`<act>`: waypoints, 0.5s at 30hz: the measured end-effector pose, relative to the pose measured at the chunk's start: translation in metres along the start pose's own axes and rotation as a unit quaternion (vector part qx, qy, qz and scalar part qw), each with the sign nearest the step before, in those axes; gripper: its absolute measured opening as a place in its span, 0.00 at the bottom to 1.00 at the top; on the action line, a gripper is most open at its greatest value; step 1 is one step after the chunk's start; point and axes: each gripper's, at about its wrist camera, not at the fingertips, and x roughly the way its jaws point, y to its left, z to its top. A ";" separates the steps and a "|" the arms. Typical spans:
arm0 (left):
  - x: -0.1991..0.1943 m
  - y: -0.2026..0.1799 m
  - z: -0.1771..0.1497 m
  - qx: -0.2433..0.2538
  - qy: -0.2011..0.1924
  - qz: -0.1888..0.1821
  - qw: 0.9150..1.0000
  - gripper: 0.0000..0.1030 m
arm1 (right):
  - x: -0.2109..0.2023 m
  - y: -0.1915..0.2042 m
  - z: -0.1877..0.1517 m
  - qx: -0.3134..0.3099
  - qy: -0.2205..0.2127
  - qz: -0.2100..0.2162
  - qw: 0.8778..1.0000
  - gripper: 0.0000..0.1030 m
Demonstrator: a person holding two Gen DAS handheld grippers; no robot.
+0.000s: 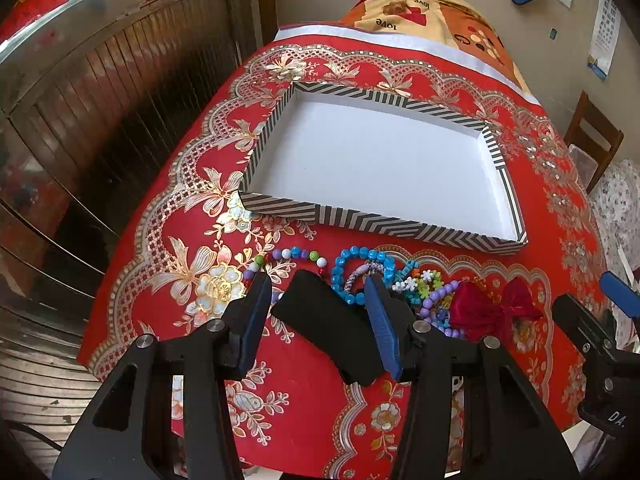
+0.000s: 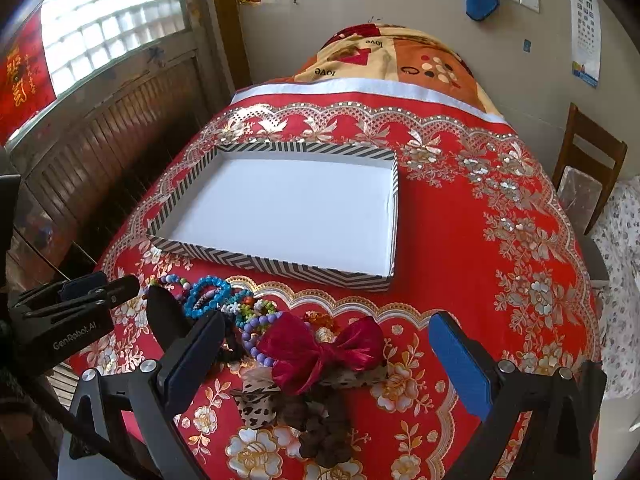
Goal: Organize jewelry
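Left gripper, jaws parted astride the black case before the tray: squeeze its long sides squarely; right gripper gapes wide

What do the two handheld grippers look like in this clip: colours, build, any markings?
Both are matte black, angular frames with silver bolt heads. The left gripper and the right gripper each carry flat blue pads on their fingers. White "GenRobot.AI" lettering marks the left gripper's body. No sleeves or hands show.

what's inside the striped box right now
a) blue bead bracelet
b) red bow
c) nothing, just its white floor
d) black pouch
c: the box shows only its bare white floor, while the blue bracelet, red bow and black pouch all lie on the cloth in front of it.
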 end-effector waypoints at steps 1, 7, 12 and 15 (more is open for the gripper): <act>0.000 0.000 0.000 -0.001 0.000 0.000 1.000 0.46 | 0.001 -0.001 0.001 0.000 0.002 0.001 1.000 0.99; 0.000 0.000 0.001 0.001 0.000 0.002 1.000 0.46 | 0.002 -0.002 0.001 -0.002 0.003 0.002 1.000 0.99; 0.000 0.000 0.000 0.001 0.001 0.002 1.000 0.46 | 0.003 -0.003 0.001 -0.001 0.005 0.007 1.000 0.99; 0.000 -0.001 0.000 0.001 0.002 0.002 1.000 0.46 | 0.004 -0.004 0.001 -0.003 0.005 0.006 1.000 0.99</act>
